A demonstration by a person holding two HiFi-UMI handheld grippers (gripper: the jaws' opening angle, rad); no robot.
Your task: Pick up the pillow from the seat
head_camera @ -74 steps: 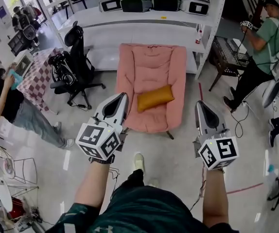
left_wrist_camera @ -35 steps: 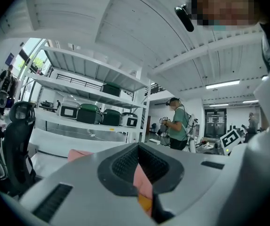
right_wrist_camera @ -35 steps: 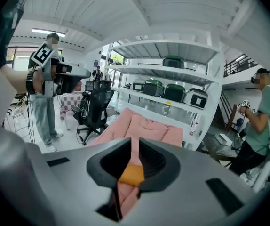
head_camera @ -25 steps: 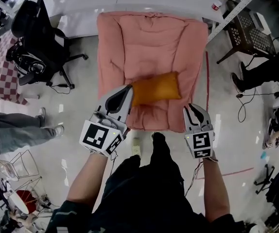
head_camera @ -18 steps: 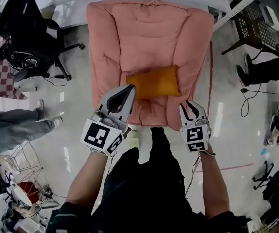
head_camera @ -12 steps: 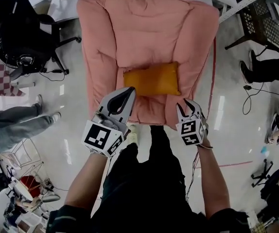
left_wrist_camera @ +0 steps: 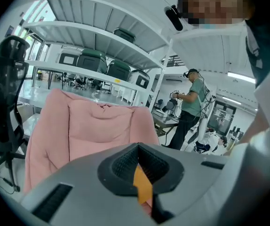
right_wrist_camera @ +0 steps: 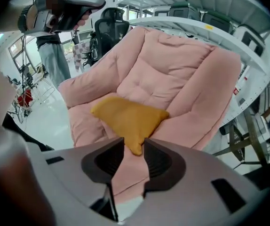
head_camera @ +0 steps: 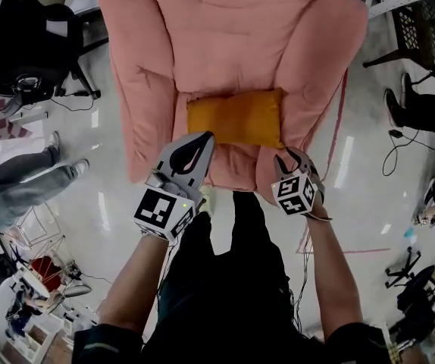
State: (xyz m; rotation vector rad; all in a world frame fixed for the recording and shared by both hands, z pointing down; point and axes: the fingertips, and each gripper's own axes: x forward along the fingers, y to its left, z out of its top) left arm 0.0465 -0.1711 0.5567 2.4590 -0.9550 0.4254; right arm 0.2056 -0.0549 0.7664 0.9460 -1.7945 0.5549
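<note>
Pillow: the pillow [head_camera: 235, 117] is orange, oblong and softly puffed, with a smooth cloth cover and pointed corners. It lies flat across the seat, at the foot of the backrest, between the two armrests.
Armchair: the armchair [head_camera: 225, 29] is pink and thickly padded. Its quilted cloth has stitched seams, fat rounded armrests and a creased backrest.
Left hand-held gripper: the left hand-held gripper [head_camera: 203, 138] has a smooth grey plastic shell and dark ribbed pads. Its jaws are drawn together to a point with nothing between them. From above, its tip shows just beside the pillow's near left corner; whether they touch cannot be told.
Right hand-held gripper: the right hand-held gripper [head_camera: 290, 156] has the same grey shell and is at the seat's front right edge. Its jaws are opening and stand apart. A pillow corner shows in the gap ahead of them, and the pads do not press on it.
Markings: each gripper carries a cube with black-and-white square patterns.
Floor: the floor [head_camera: 111, 203] is pale and glossy, and a thin red line [head_camera: 337, 139] runs beside the armchair.
Office chair: a black office chair [head_camera: 17, 48] stands to the armchair's left.
Shelving: white metal shelving [left_wrist_camera: 78, 32] stands behind the armchair and holds dark green cases [left_wrist_camera: 91, 60].
Bystanders: legs in jeans [head_camera: 17, 180] show at the left. A person in a green shirt [left_wrist_camera: 191, 100] stands beyond the armchair.
</note>
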